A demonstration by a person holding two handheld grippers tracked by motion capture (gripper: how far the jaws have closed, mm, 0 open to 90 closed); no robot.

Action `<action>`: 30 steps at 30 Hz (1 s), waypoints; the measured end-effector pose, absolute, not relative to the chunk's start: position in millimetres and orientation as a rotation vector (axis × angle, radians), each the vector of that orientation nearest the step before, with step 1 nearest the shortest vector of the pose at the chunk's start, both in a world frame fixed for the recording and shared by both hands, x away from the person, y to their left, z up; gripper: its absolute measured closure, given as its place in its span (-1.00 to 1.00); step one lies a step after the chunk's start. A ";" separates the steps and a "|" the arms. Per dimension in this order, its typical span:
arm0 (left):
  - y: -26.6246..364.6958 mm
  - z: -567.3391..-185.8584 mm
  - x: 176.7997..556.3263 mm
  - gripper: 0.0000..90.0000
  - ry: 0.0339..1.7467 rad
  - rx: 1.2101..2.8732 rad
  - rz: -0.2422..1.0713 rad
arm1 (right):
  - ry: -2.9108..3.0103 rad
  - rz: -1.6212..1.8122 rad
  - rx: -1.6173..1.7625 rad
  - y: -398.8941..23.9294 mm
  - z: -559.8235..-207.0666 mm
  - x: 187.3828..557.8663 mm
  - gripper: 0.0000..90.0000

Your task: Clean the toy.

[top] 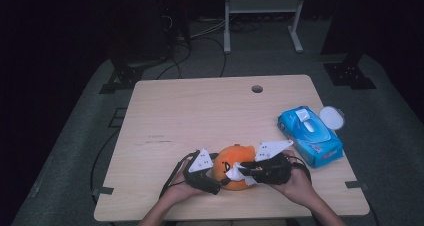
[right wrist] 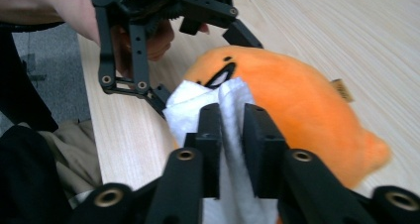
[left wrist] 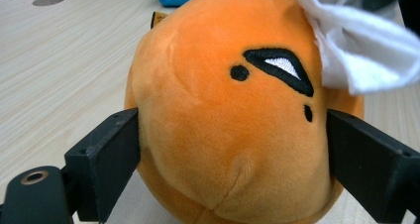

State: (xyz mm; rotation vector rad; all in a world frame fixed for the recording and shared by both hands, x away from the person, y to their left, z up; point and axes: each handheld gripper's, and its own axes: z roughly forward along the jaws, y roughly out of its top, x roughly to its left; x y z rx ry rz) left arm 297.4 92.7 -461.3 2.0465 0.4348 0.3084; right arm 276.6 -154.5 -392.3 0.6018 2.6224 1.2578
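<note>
A round orange plush toy (top: 231, 162) with a stitched black-and-white eye lies near the table's front edge. My left gripper (top: 219, 179) is shut on it; in the left gripper view the two black jaws press into the plush (left wrist: 223, 125) from both sides. My right gripper (top: 245, 172) comes in from the right, shut on a crumpled white wipe (right wrist: 208, 100). The wipe (left wrist: 356, 50) rests against the plush's face beside the eye. In the right gripper view the wipe bunches up between the jaws of my right gripper (right wrist: 232, 120), with the plush (right wrist: 297, 110) just beyond.
A blue pack of wet wipes (top: 310, 135) lies at the right of the wooden table (top: 190, 111), its flap open, with a round white lid (top: 332, 117) beside it. A cable hole (top: 257, 89) sits near the far edge. Both forearms enter from the bottom.
</note>
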 end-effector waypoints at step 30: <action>94.2 -450.5 304.3 -0.72 0.453 2.021 0.278 | 2.510 1.181 0.755 -187.2 -411.3 285.7 0.82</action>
